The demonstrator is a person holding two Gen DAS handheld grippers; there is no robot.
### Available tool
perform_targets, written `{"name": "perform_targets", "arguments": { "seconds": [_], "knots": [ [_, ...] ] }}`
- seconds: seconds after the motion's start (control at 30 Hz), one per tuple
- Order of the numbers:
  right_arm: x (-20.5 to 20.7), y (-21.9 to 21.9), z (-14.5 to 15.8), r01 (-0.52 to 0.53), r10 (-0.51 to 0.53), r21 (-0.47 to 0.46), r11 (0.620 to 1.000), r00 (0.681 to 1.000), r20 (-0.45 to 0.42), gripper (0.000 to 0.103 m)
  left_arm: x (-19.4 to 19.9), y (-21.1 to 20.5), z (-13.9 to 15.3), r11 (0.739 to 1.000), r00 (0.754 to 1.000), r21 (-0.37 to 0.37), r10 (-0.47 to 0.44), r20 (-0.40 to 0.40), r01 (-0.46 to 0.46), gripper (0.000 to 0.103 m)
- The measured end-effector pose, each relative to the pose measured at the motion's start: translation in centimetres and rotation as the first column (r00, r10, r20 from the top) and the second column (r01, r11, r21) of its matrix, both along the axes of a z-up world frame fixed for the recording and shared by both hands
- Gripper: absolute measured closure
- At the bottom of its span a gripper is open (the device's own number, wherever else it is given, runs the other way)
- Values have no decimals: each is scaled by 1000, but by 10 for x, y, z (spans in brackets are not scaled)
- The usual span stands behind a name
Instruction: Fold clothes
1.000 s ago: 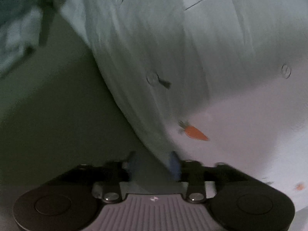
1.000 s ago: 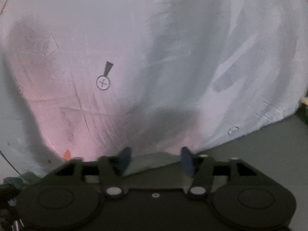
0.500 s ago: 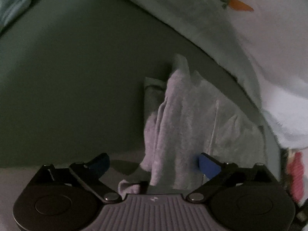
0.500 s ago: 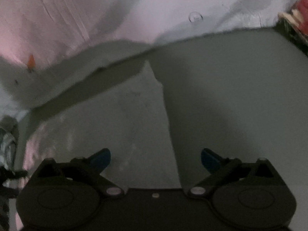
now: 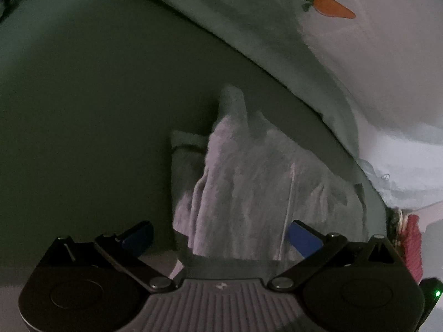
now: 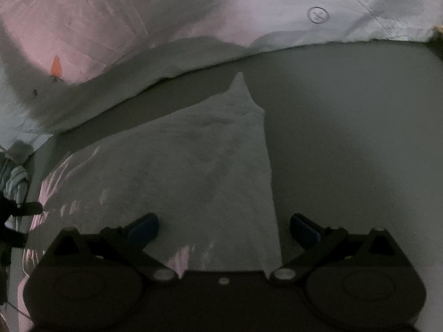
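Both grippers, left point(image 5: 220, 236) and right point(image 6: 224, 228), have dropped and released, jaws wide over the soft, limp towel point(image 5: 249, 182) on the grey surface point(image 5: 83, 110), apparently best pinched at its corners.

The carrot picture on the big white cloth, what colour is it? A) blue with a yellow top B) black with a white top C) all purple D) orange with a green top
D: the carrot printed on the white cloth is orange with small green leaves at one end, as the left wrist view shows.
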State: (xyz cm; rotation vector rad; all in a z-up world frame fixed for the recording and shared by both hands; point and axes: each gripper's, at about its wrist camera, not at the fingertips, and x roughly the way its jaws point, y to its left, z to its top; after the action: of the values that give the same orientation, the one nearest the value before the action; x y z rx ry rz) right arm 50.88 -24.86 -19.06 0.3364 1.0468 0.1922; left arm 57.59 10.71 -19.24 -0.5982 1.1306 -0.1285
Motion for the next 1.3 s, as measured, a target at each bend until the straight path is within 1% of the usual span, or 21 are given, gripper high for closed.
{"name": "perform_targets", "arguments": {
  "seconds": [0.1,0.27,0.43,0.5,0.63,0.7,0.73,0.83,0.87,0.9,0.93,0.97,1.0,1.07,1.1,1.13,1.17,1.2,1.23,1.27,1.3],
  "knots": [
    [5,1,2,-10,10,16,1000,1000,4,0,0,0,2,1000,1000,11,-14,15,14,0],
    [20,10,1,-64,64,15,998,998,19,0,6,-2,1,999,998,39,-34,60,32,0],
    [37,17,0,-90,89,51,995,996,24,0,4,-1,1,998,995,48,-40,88,36,0],
    [41,19,-1,-91,90,58,994,996,29,0,2,-4,1,995,992,83,-63,109,55,0],
    [42,20,-2,-67,63,76,995,997,44,0,-4,-19,1,977,980,196,-120,159,88,0],
    [41,21,-1,-58,55,74,996,997,48,0,-3,-23,1,974,979,211,-117,170,79,0],
    [42,22,0,-57,53,74,996,998,46,0,-1,-24,1,979,978,189,-115,176,81,0],
    [47,27,-1,-41,36,132,990,999,37,0,8,-27,-1,992,971,62,-121,204,111,0],
    [48,30,-2,-37,33,152,988,999,34,0,12,-31,-1,993,973,49,-118,199,110,0],
    [49,35,-1,-43,39,153,987,999,33,0,14,-36,-1,993,974,48,-116,194,109,0],
    [50,40,-1,-50,46,152,987,998,32,0,15,-40,0,991,974,62,-124,192,114,1],
    [50,46,0,-72,67,143,987,997,35,0,15,-44,0,989,970,69,-144,197,133,1],
    [51,51,0,-107,103,160,981,994,36,0,14,-46,0,987,967,58,-156,200,147,1],
    [51,57,-1,-146,146,242,959,989,16,1,11,-44,-2,987,969,-27,-151,195,159,2],
    [50,60,-2,-142,145,254,957,989,8,3,10,-43,-4,985,972,-71,-143,189,158,5],
    [49,62,-1,-135,137,238,962,991,6,10,7,-41,-5,983,976,-112,-124,178,146,8],
    [47,64,1,-122,124,220,968,992,1,24,4,-41,-6,983,979,-130,-106,173,129,18],
    [45,61,2,-108,112,233,967,994,-6,33,-1,-40,-6,985,981,-132,-88,172,111,30],
    [43,59,4,-92,99,248,964,995,-15,45,-6,-39,-5,986,983,-135,-69,173,93,35],
    [39,56,5,-68,78,281,957,997,-26,51,-12,-37,-3,986,983,-147,-52,176,79,43],
    [34,56,9,-52,63,291,955,998,-26,52,-18,-35,-2,983,983,-172,-39,182,70,48]
  ]
}}
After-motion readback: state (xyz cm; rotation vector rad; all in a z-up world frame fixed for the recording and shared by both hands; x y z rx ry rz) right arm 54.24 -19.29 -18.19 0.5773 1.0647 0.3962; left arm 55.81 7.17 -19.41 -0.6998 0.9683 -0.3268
